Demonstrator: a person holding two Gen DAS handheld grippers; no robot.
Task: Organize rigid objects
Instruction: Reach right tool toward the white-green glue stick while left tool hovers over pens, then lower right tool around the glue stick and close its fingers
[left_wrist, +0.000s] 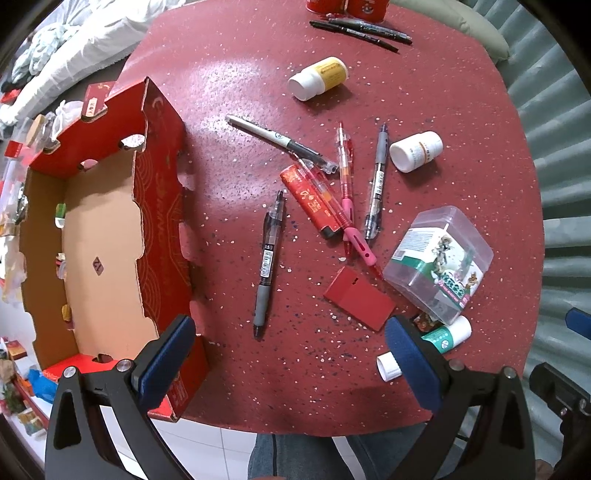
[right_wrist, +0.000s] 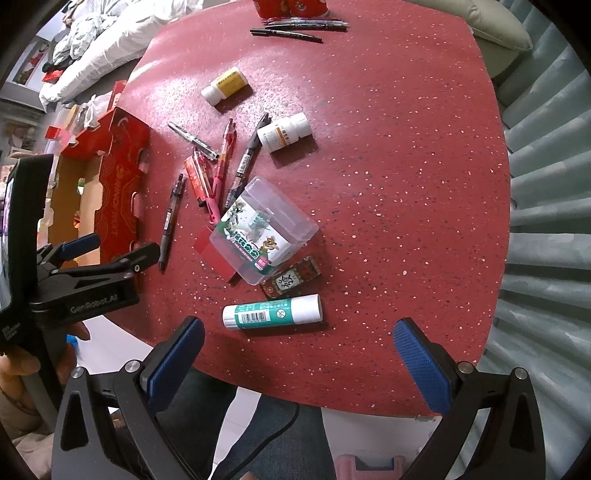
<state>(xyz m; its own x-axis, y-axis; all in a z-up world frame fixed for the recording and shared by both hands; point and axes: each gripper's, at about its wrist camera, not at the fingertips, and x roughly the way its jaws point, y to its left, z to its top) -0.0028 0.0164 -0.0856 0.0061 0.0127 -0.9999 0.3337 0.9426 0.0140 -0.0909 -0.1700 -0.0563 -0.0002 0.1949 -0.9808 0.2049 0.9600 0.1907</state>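
A red cardboard box (left_wrist: 162, 206) with an open brown inside stands at the table's left; it also shows in the right wrist view (right_wrist: 118, 206). Several pens (left_wrist: 267, 258), a red lighter (left_wrist: 312, 201), a red card (left_wrist: 360, 299), a clear plastic box (left_wrist: 439, 260), two white pill bottles (left_wrist: 415, 151) and a green glue stick (right_wrist: 273, 312) lie scattered on the red table (right_wrist: 388, 184). My left gripper (left_wrist: 291, 363) is open and empty above the near table edge. My right gripper (right_wrist: 299, 363) is open and empty, just short of the glue stick.
Black markers (left_wrist: 362, 31) and red cans (left_wrist: 347, 5) sit at the table's far edge. A patterned lighter (right_wrist: 291, 280) lies by the clear box. White bedding (left_wrist: 74, 48) and clutter lie beyond the box. The left gripper (right_wrist: 92, 258) shows at the right view's left.
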